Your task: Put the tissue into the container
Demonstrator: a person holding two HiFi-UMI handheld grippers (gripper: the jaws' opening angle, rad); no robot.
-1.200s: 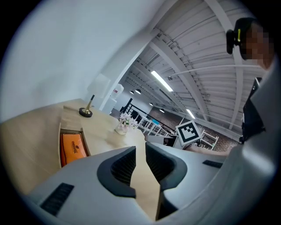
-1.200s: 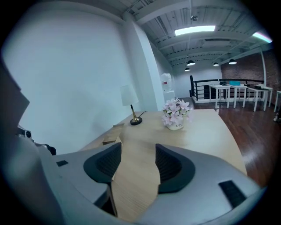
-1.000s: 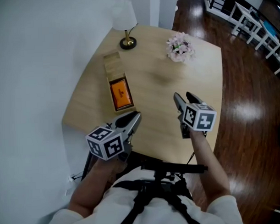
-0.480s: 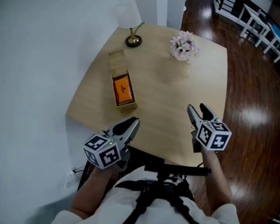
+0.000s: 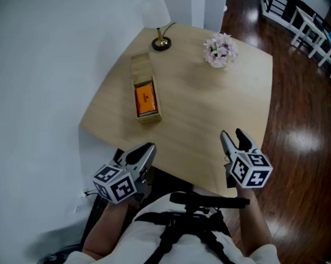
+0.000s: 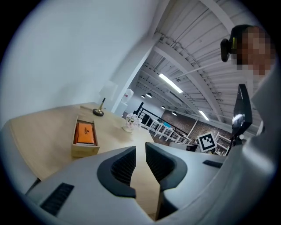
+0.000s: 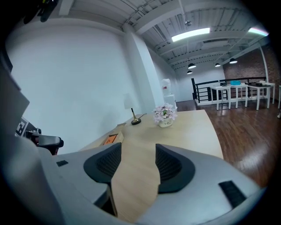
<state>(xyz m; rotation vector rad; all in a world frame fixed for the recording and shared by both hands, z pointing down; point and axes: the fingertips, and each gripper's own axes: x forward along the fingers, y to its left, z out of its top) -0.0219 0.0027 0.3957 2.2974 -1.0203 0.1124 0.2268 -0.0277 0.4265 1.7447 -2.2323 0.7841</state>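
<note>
An orange tissue pack (image 5: 145,98) lies inside an open wooden box (image 5: 149,117) on the left part of the light wooden table (image 5: 208,105). In the left gripper view the pack (image 6: 85,132) and the box (image 6: 85,150) are ahead and to the left. My left gripper (image 5: 147,152) hangs just off the table's near edge, its jaws (image 6: 140,147) a narrow gap apart with nothing between them. My right gripper (image 5: 233,136) is over the near right part of the table, open and empty (image 7: 138,149). Both grippers are well short of the box.
A table lamp (image 5: 161,43) stands at the far edge behind the box, and a small pot of pink flowers (image 5: 219,50) stands at the far right. Dark wooden floor (image 5: 301,124) lies to the right, and white railings (image 5: 308,26) stand beyond it. A white wall runs along the left.
Both grippers have drawn back toward the person. The left one has gone from over the table's near edge to just off it. The jaws look unchanged, and the box and pack have not moved.
</note>
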